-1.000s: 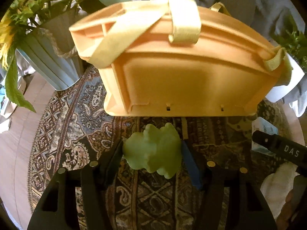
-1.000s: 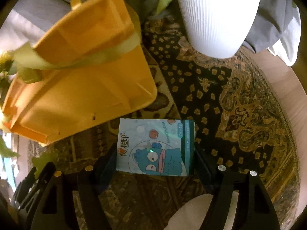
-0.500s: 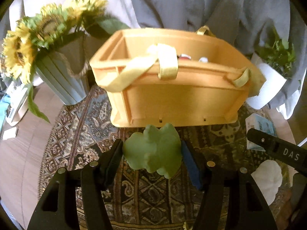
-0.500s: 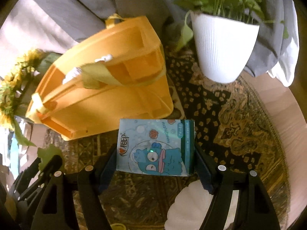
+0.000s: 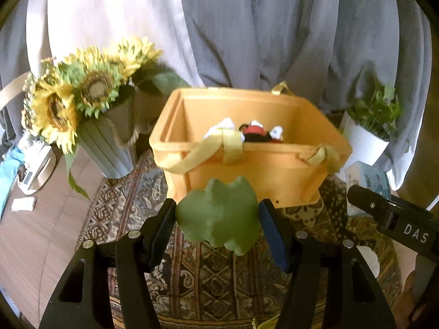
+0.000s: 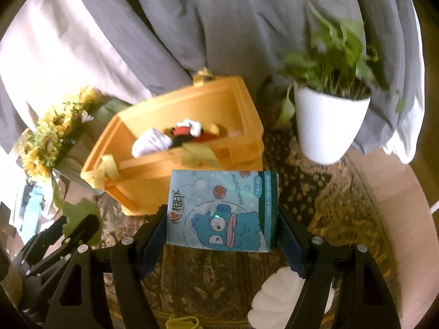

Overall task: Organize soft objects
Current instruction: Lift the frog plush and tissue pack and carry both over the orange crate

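My left gripper (image 5: 218, 219) is shut on a soft green toy (image 5: 219, 216) and holds it above the rug, in front of the orange basket (image 5: 255, 170). The basket holds a red, black and white plush toy (image 5: 255, 131). My right gripper (image 6: 222, 219) is shut on a blue tissue pack with a cartoon fish (image 6: 222, 211), held up near the basket (image 6: 175, 164). The tissue pack also shows at the right of the left wrist view (image 5: 365, 181). A white shell-shaped cushion (image 6: 282, 298) lies on the rug below the right gripper.
A patterned rug (image 5: 219, 282) covers the wooden floor. A grey pot of sunflowers (image 5: 90, 104) stands left of the basket. A white pot with a green plant (image 6: 326, 120) stands to its right. Grey and white curtains (image 5: 247, 27) hang behind. A small yellow item (image 6: 181, 322) lies on the rug.
Both grippers have risen with their objects. The basket's open top and the toys inside it have come into view, and the basket looks farther away.
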Tool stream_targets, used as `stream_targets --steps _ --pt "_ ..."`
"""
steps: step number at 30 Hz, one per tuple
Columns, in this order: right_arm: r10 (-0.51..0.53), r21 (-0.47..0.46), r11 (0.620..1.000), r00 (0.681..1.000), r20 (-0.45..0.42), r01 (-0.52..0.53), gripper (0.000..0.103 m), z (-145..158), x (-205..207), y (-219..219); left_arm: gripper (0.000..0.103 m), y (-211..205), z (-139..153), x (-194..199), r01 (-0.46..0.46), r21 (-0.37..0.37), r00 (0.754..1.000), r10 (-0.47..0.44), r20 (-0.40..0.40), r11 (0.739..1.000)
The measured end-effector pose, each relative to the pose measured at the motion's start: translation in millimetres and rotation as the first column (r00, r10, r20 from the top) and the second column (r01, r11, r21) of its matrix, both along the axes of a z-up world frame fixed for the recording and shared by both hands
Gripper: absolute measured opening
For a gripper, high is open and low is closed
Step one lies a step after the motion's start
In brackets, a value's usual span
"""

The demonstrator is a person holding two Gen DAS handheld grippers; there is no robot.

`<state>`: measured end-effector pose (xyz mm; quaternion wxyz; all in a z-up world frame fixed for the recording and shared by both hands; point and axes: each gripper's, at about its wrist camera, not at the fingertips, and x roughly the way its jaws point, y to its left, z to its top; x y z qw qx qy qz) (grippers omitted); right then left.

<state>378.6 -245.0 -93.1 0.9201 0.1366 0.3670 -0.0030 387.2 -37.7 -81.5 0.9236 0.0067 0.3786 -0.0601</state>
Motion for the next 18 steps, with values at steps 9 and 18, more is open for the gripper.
stream_targets --steps 9,18 --pt "0.019 -0.039 0.999 0.995 0.101 -0.015 0.075 28 -3 6 0.062 1 30 -3 0.006 -0.006 0.997 -0.006 0.077 1.000" --pt "0.024 -0.043 0.999 0.984 0.177 -0.017 0.075 51 5 8 0.062 -1 56 2 0.013 0.003 0.989 -0.014 0.148 1.000"
